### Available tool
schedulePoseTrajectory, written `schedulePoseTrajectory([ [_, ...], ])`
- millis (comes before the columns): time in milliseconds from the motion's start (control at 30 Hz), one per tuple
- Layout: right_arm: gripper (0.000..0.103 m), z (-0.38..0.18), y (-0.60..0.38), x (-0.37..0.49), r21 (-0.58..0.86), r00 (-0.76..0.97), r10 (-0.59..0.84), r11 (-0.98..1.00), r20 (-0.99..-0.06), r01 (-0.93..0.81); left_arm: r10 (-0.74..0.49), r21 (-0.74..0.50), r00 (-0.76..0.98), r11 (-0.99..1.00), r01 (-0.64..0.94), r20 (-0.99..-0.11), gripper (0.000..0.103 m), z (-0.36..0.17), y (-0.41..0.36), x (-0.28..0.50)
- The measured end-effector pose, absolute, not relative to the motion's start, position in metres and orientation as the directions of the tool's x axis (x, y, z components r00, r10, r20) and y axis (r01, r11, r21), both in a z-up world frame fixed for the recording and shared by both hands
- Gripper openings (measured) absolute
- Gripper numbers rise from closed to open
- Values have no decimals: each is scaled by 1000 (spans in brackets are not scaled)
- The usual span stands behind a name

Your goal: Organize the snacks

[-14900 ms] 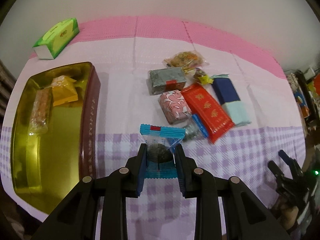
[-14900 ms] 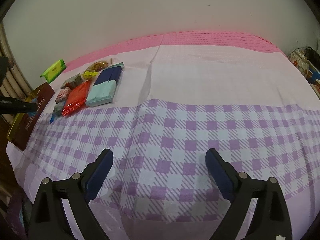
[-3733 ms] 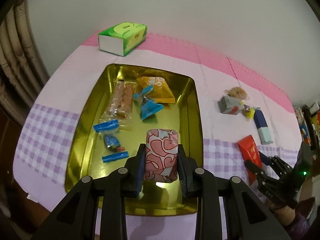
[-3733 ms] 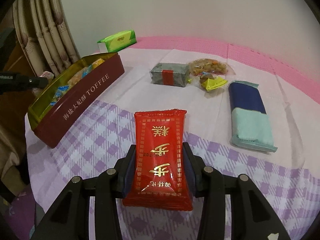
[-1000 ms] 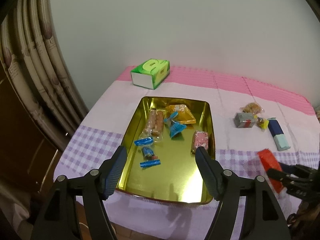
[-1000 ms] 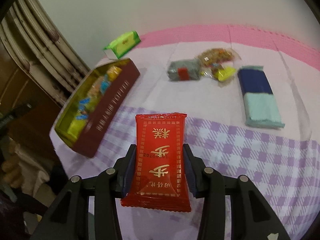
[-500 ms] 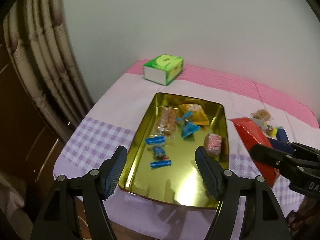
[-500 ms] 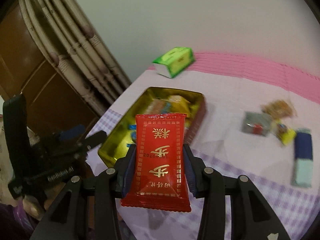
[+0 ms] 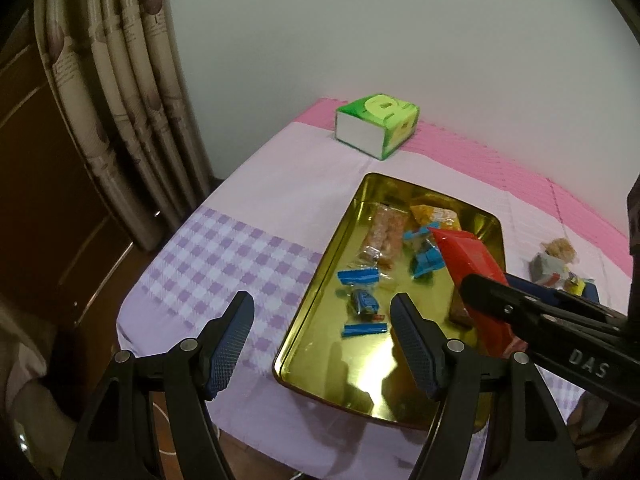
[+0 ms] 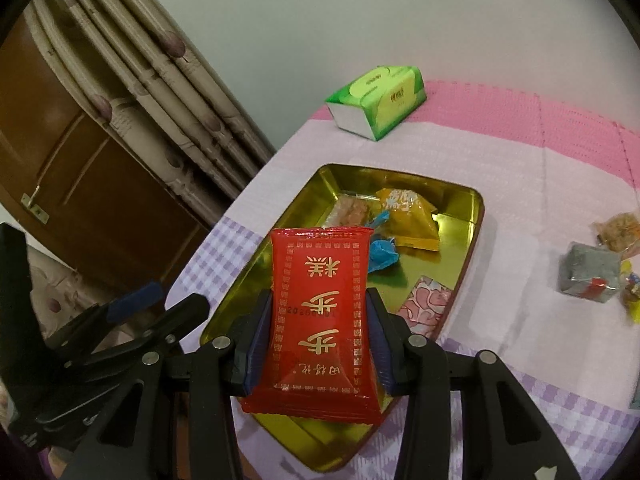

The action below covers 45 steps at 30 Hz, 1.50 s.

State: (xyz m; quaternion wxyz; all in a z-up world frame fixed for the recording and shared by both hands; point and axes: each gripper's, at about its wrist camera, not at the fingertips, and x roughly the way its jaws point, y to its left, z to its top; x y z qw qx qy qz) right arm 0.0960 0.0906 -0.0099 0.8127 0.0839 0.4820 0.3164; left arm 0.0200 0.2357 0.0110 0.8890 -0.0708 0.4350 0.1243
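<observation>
We hold red snack packet [image 10: 322, 312] in right tool [image 10: 320, 340], pads pinching its long side edges, packet above gold tin [image 10: 472, 216] near its 7 o'clock corner. We judge it light, glossy film, slippery and crushable; edge pinch at lower half suits. Left tool [image 9: 320, 340] spread, empty, hovering at tin's 8 o'clock over desk [image 9: 248, 208].

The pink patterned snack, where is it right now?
In the right wrist view the pink patterned snack lies inside the gold tin, by its right wall, just right of the red packet.
</observation>
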Motion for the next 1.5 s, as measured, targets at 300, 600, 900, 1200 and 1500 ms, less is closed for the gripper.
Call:
schedulePoseTrajectory([
  [300,42,-24,99,108,450,317,579,801,-751,-396,166,-8,565,956,-292,-808,71,6,237,25],
  [600,42,-27,105,115,455,318,575,806,-754,-379,158,-8,552,958,-286,-819,71,3,238,26],
  [900,44,-21,108,110,444,328,577,802,-748,-399,157,-6,549,959,-283,-821,71,2,238,26],
  [1200,44,-16,98,102,452,346,586,799,-733,-396,162,4,552,961,-276,-818,71,2,236,26],
  [1500,53,-13,82,91,462,368,586,804,-722,-374,169,26,561,967,-255,-811,71,4,229,25],
])
